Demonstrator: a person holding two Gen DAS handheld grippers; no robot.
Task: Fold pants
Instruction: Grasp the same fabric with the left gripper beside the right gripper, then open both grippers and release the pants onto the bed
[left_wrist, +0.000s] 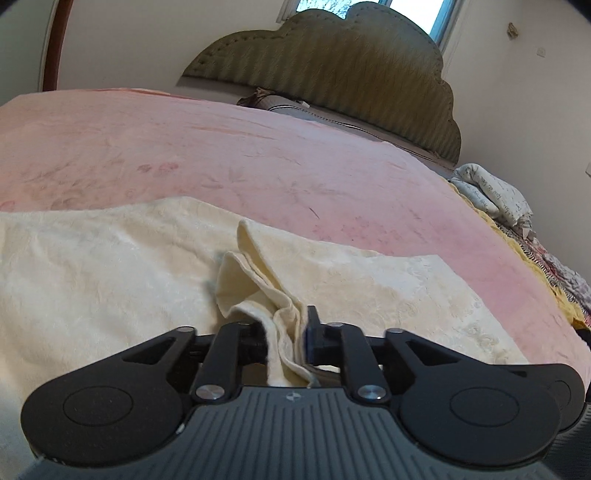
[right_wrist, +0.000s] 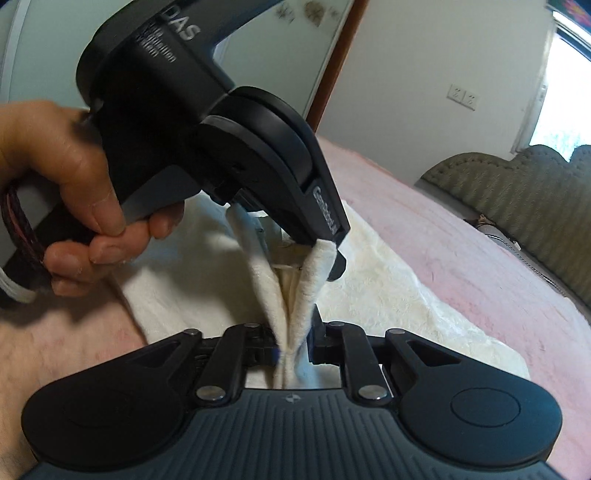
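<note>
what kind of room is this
Most likely a bedroom: a wide bed under a pink blanket, a scalloped padded headboard against the wall, and a window behind it.

The pants (left_wrist: 122, 266) are cream-white, of a soft fleecy cloth with a faint embossed pattern. Most of the garment lies spread flat on the pink bed cover, reaching from the 9 o'clock edge of the left wrist view across to about 4 o'clock. Near 6 o'clock a bunched, doubled edge rises off the flat part in narrow upright folds. In the right wrist view that raised edge splits into two strips forming a V.
</note>
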